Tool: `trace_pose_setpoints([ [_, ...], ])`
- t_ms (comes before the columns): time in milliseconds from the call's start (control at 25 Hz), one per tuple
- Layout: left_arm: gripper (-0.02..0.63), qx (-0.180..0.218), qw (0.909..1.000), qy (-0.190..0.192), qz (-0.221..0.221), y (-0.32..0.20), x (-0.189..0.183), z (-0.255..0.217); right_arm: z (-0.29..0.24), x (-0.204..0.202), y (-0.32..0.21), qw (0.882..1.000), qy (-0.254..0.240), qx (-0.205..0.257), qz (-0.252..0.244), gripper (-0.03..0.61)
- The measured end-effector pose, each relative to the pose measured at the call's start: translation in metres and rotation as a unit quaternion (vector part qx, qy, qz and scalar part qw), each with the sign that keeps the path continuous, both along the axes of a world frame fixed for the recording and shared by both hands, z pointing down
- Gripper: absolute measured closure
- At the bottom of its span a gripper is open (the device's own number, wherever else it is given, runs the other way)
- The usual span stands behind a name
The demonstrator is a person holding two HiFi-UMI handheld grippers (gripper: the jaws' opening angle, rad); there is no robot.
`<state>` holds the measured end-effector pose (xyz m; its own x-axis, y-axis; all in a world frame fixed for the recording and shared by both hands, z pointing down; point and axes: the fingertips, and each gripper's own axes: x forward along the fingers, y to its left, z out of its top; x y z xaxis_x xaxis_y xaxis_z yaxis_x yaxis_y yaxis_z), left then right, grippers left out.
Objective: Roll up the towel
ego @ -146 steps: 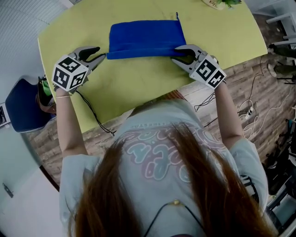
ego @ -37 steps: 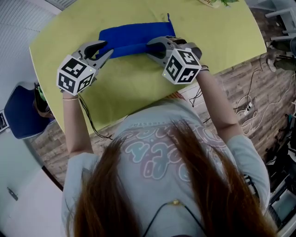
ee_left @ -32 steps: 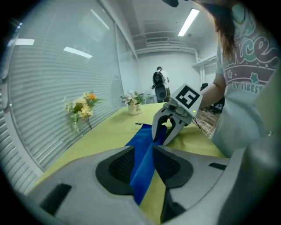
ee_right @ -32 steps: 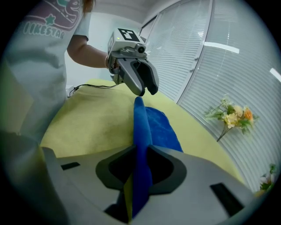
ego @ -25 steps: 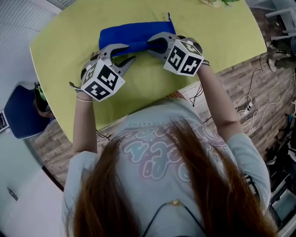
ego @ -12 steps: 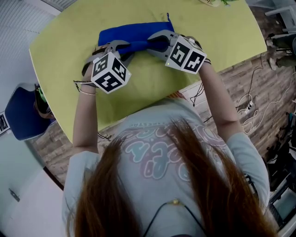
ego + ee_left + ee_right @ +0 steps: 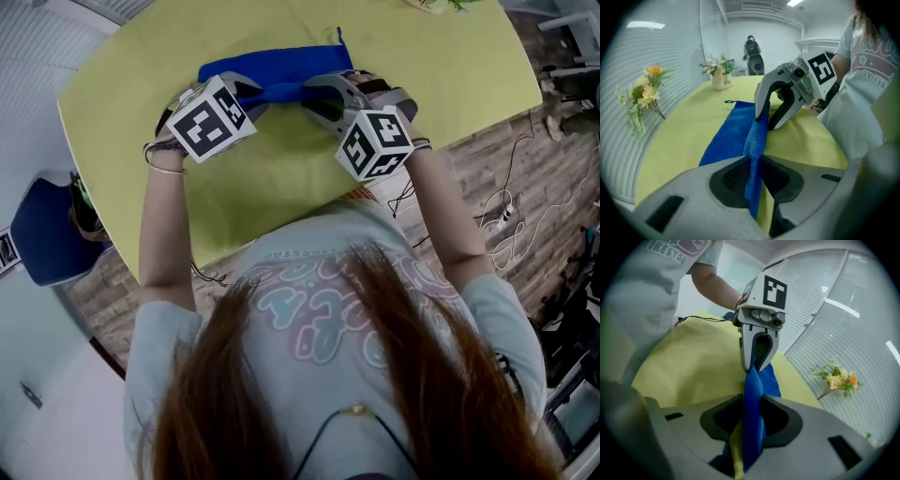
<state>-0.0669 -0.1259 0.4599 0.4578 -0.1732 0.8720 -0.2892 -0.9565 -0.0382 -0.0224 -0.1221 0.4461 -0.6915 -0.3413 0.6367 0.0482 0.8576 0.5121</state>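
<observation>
Two grippers, head view: the left gripper (image 7: 248, 96) and right gripper (image 7: 314, 94) now sit close together on the near edge of the towel (image 7: 281, 66). A second or so back the left one stood off beside its end.
Towel, head view: blue, a narrow band across the far part of the yellow worktop (image 7: 441, 66). It is slimmer than it lay some seconds ago.
Left fingers (image 7: 733, 178), left gripper view: they have just been closing and now pinch a raised ridge of towel between them.
Right fingers (image 7: 780, 420), right gripper view: they have just been easing apart. The towel still fills the gap and both sides seem to press it, so I take it as held, only looser.
Roll: with both holding the edge, the next turn-over looks ready. The slacker right hold might let its side slip.
</observation>
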Motion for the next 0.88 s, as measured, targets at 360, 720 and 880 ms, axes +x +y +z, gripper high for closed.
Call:
trace_pose_setpoints([
  [360,0.551,-0.087,0.9962,0.011,0.004,-0.003,0.001,-0.001,0.003,-0.014,-0.001,0.999,0.014,0.024,-0.017,0.451],
  [720,0.536,-0.042,0.9989,0.017,0.008,-0.012,0.001,-0.01,0.0,-0.014,-0.014,0.991,-0.01,-0.136,-0.01,0.526],
  [880,0.525,0.052,0.998,0.034,-0.007,-0.014,0.002,-0.031,-0.004,-0.013,-0.022,0.969,-0.03,-0.244,0.007,0.528],
])
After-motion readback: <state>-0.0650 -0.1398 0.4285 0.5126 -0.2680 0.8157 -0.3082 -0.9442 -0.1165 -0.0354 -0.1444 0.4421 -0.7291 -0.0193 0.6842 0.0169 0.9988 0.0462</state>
